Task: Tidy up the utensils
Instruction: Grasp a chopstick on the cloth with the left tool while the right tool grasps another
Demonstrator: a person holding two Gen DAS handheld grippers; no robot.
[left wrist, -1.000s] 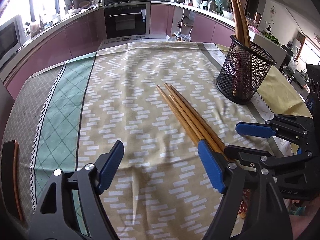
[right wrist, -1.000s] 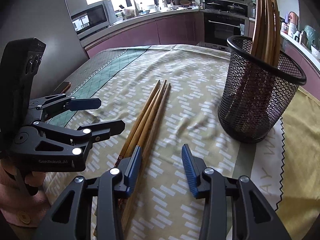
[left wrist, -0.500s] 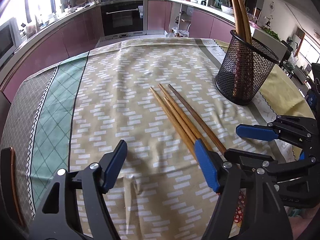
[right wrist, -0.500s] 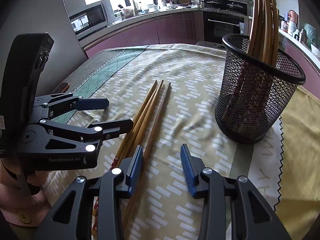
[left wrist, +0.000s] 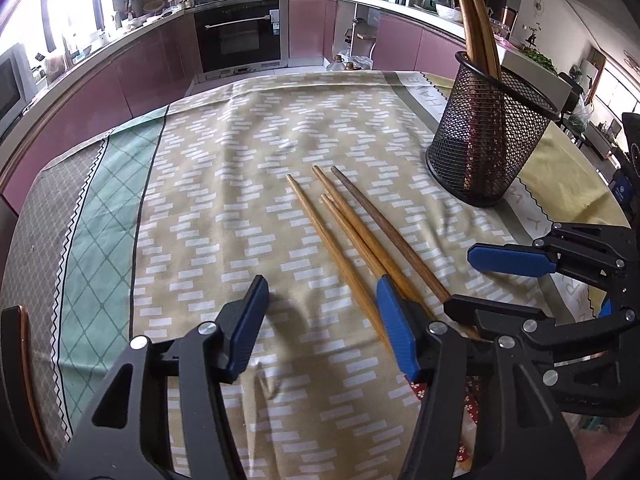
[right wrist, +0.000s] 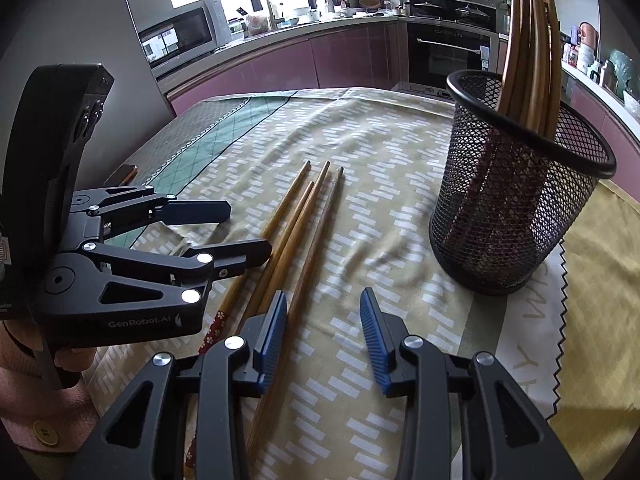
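Chopsticks [left wrist: 352,240] with near ends hidden under left gripper [left wrist: 320,328] finger.

The left gripper [left wrist: 320,320] was closing over the tablecloth [left wrist: 240,184], nothing between its jaws. Four chopsticks [left wrist: 356,236] lay beside a mesh holder [left wrist: 488,136].

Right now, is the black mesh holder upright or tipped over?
Upright: the mesh holder stands on its base on the tablecloth, with chopsticks sticking up.

The black wire-mesh holder [right wrist: 516,200] stands on the patterned tablecloth [left wrist: 224,184]. In it stand several long wooden chopsticks [right wrist: 528,48]. Left of the holder four loose wooden chopsticks [right wrist: 296,232] lie side by side. My left gripper [right wrist: 240,228] sits further left of them.
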